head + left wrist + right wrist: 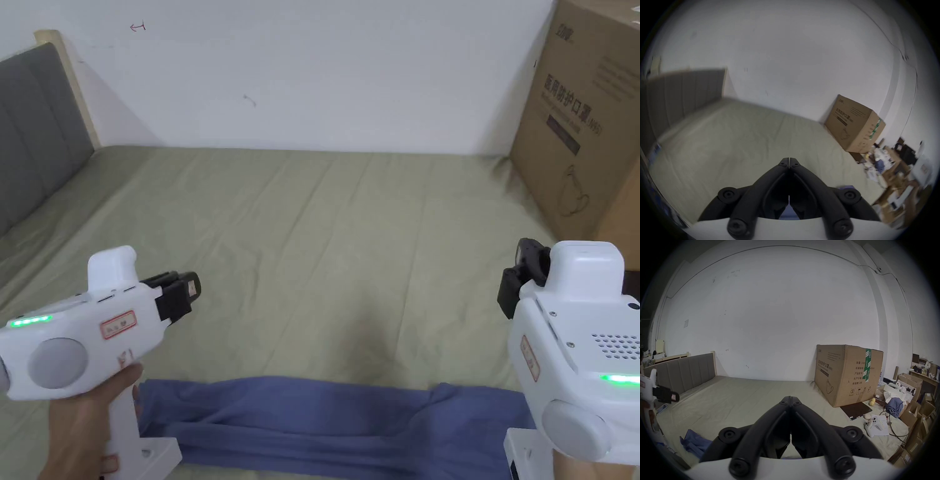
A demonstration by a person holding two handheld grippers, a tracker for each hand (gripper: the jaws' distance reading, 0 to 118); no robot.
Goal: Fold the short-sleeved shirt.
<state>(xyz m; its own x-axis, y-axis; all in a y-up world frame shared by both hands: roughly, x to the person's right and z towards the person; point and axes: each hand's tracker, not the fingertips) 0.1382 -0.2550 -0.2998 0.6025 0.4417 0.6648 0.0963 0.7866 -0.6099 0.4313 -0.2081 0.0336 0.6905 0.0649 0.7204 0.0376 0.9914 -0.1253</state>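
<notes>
The left gripper (187, 290) is held above the bed (325, 250), its jaws brought together on nothing; in the left gripper view (788, 160) the two black jaws are seen meeting at their tips with only a thin seam between them. The right gripper (522, 275) is likewise held up over the bed, and in the right gripper view (790, 398) its jaws are pressed tip to tip, with no cloth between them. The left gripper is held by a hand (81, 425) seen at the lower edge of the head view.

The short-sleeved shirt (337, 425), blue, is laid flat on the olive sheet of the bed, below and behind both grippers, nearer the person than the jaw tips. It is stretched sideways from under the left gripper's handle to the body of the right gripper, and it is touched by neither set of jaws. A corner of it (693, 443) is seen to the lower left of the right gripper's jaws.

A large cardboard box (581, 119) is stood on the bed ahead of the right gripper and to its right, against the white wall (312, 69). A grey padded headboard (31, 137) is seen ahead of the left gripper, to its left.
</notes>
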